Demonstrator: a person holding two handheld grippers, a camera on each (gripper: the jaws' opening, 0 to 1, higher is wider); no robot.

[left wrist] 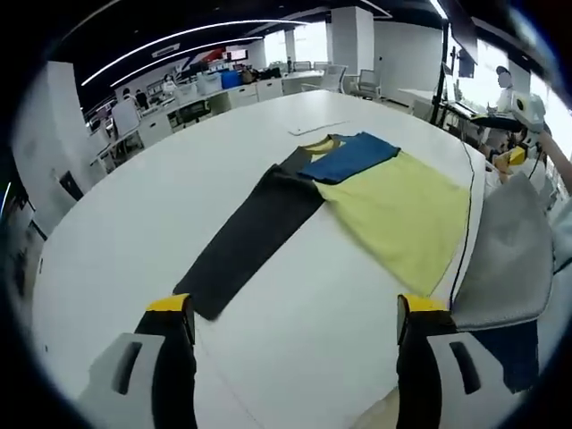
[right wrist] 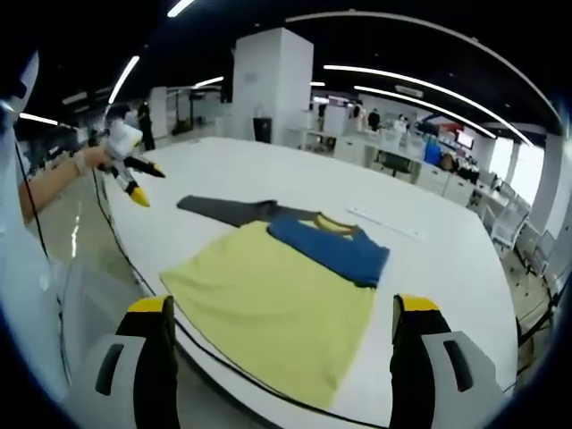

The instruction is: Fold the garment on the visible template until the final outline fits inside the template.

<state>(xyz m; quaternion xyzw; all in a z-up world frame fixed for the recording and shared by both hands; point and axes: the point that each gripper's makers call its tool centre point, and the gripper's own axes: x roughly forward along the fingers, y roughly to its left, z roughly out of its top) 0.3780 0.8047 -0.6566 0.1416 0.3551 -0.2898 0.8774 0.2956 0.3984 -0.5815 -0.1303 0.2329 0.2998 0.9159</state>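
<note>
Left gripper view: the left gripper (left wrist: 295, 308) hovers with fingers apart and empty over the white bench (left wrist: 134, 241); the garment (left wrist: 357, 201) lies flat beyond them — yellow body, blue shoulder, one dark sleeve stretched out.

Right gripper view: the right gripper (right wrist: 281, 308), fingers apart, hangs just short of the garment's yellow hem — the left gripper sits beyond the dark sleeve.

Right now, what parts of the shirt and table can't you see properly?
- Template: no outline can be made out on the white table in either view; the shirt may cover it.
- Shirt's second sleeve: hidden, apparently folded under the blue part; the dark sleeve lies out flat.
- Table's far end: right gripper view, cut off by the edge.
- Left claw: small and far in the right gripper view.
</note>
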